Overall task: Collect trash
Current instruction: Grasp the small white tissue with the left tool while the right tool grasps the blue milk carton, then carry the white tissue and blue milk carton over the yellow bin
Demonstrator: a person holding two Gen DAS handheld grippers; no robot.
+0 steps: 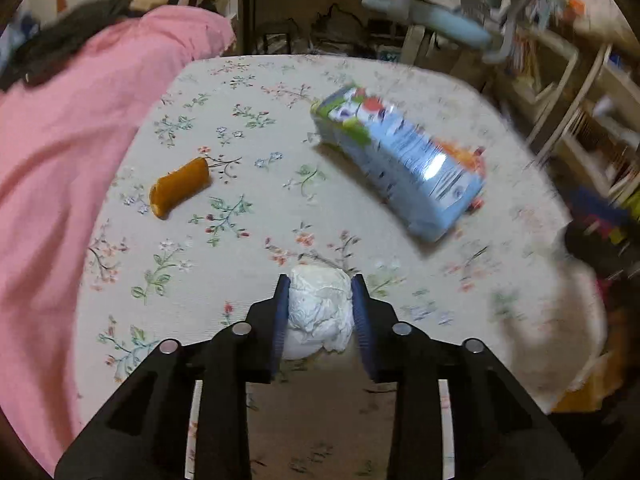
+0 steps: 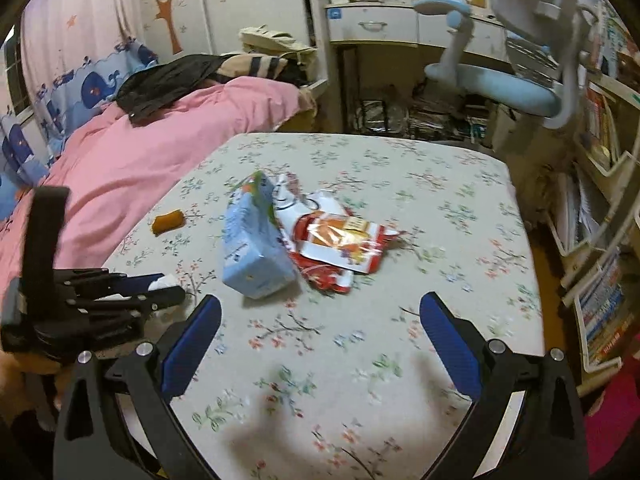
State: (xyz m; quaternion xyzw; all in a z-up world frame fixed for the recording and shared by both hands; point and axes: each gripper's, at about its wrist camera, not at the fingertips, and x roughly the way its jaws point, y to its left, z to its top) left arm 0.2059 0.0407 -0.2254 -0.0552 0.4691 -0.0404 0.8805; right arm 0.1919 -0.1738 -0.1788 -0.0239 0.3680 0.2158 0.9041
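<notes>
Near the table's front edge, a crumpled white tissue (image 1: 318, 312) sits pinched between the left gripper (image 1: 319, 292) pads, a roundish wad without clear long axis, squeezed for lifting; beyond, the blue carton (image 1: 400, 160) lies flat, angled diagonally; the right gripper (image 2: 320, 340) hovers spread, empty.

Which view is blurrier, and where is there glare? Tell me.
Left wrist view: right side smeared by motion blur, with white glare on the blue carton; the crumpled tissue stays sharp. Right wrist view: mostly sharper, fisheye-bent edges, glare on the red wrapper.
</notes>
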